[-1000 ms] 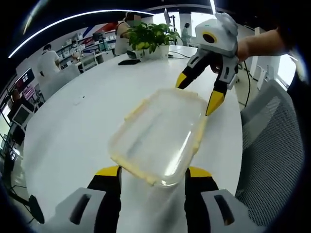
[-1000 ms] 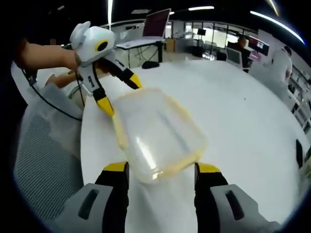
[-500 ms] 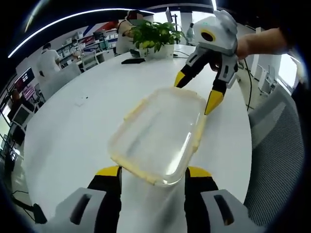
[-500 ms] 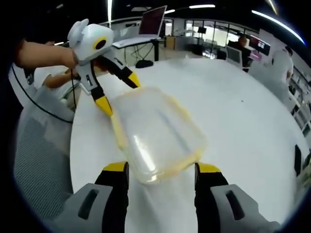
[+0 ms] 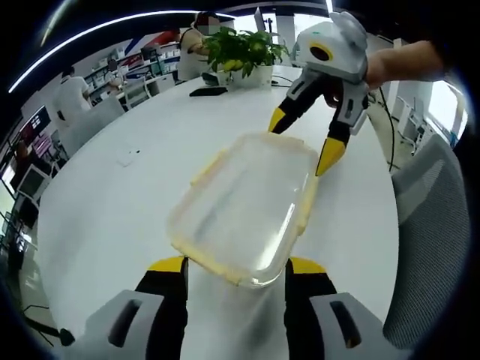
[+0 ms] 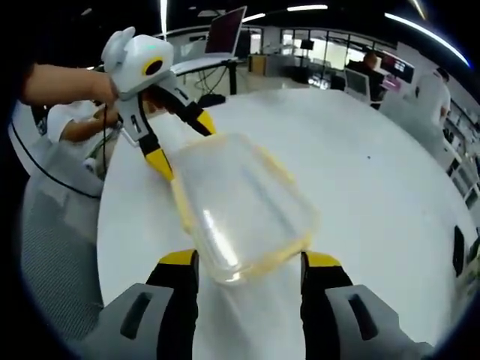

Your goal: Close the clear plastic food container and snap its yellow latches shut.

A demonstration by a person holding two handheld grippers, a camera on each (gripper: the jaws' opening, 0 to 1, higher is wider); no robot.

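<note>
Tabletop (image 5: 112, 202): white, office behind.
Container (image 5: 244, 206): lid on; latches look unsnapped.
Left gripper (image 5: 232, 274): wide, straddling near end.
Right gripper (image 6: 240, 266): wide, opposite end.

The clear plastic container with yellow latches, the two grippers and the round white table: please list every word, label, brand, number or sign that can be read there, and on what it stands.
No text can be read.
Clear plastic container with yellow latches: no label or print visible.
Left gripper and right gripper: no readable marking.
Round white table: no print.
Background shelves and screens: too small and blurred to read.
</note>
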